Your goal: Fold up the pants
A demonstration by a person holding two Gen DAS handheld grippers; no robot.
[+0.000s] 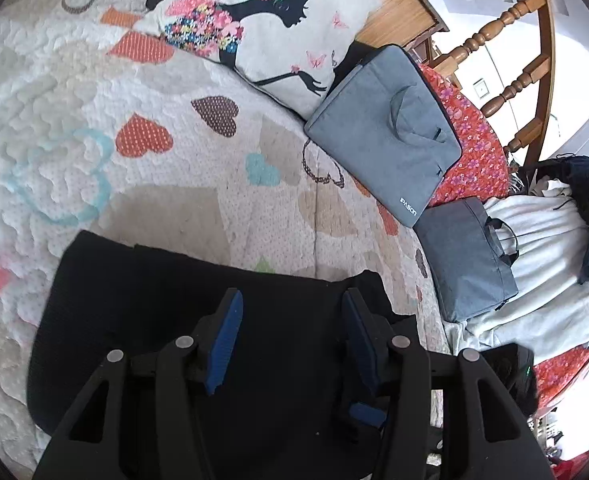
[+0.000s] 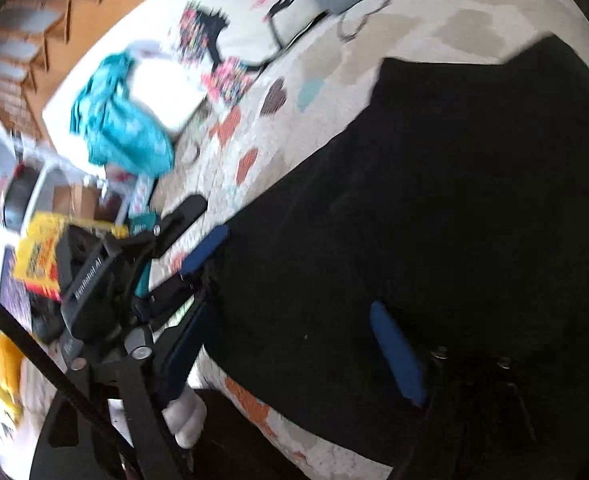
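Reading largest to smallest:
bed: white quilted bedspread with coloured heart patches point(image 1: 142, 80), the work surface; soft, so cloth pressed into it sinks a little.
pants: black soft-fabric pants point(image 1: 166, 300) lie flat on the quilt in a broad slab, directly under both grippers; also fill the right side of the right wrist view point(image 2: 434, 200).
handling: judged light, limp, zero stiffness; likely drapes and slides over itself. Matte weave, probably not slippery on the pads. Not fragile.
where to grip: pinch at an outer edge or corner, through all layers; a mid-panel grab would likely bunch it.
clutter: two grey fabric laptop bags point(image 1: 386, 128) and a printed cushion point(image 1: 262, 20) sit well apart from the pants.
left gripper point(image 1: 290, 300): jaws wide apart, blue pads clear, nothing between them; hovers over the pants' far edge, pointing forward and down.
right gripper point(image 2: 294, 328): jaws spread wide, nothing held; rolled sideways, at the pants' edge. View blurred, so contact with the cloth is unclear.
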